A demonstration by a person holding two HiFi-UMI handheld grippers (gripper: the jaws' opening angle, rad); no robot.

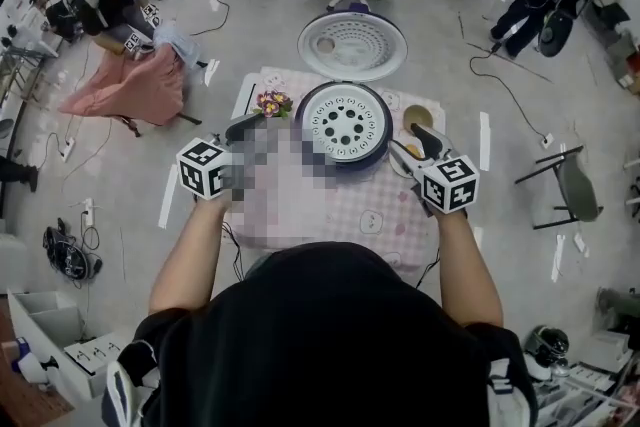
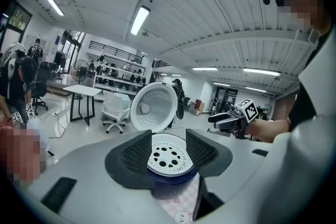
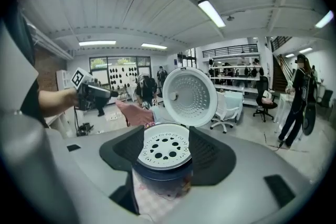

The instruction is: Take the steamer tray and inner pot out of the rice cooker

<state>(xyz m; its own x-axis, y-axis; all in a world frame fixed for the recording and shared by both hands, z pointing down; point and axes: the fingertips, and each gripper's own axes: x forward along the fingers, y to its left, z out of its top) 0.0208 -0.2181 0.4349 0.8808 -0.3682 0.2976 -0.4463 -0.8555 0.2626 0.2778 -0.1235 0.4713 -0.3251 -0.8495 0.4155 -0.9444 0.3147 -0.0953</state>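
Head view looks steeply down on a small surface (image 1: pixel 375 210) under a pink checked cloth. A dark blue rice cooker (image 1: pixel 345 159) stands on it with its round lid (image 1: pixel 352 45) swung fully open and tipped back, away from the person. A white steamer tray (image 1: pixel 347 123), pierced with round holes, sits level in the cooker's mouth and hides whatever lies beneath it, so the inner pot cannot be seen. The left gripper (image 1: pixel 243 127) is held near the cooker's left side and the right gripper (image 1: pixel 413 147) near its right side, both pointing inward at it. In the left gripper view its dark ribbed fingers (image 2: pixel 137 153) are released and stand wide apart, grasping nothing; the tray shows in the gap between them, with the right gripper beyond it. In the right gripper view its fingers (image 3: pixel 210 155) are likewise released and wide apart, empty, framing the tray and the cooker's blue wall. A small bunch of flowers (image 1: pixel 272 103) stands just left of the cooker, and a small dish (image 1: pixel 417 118) with something yellow lies just to its right.
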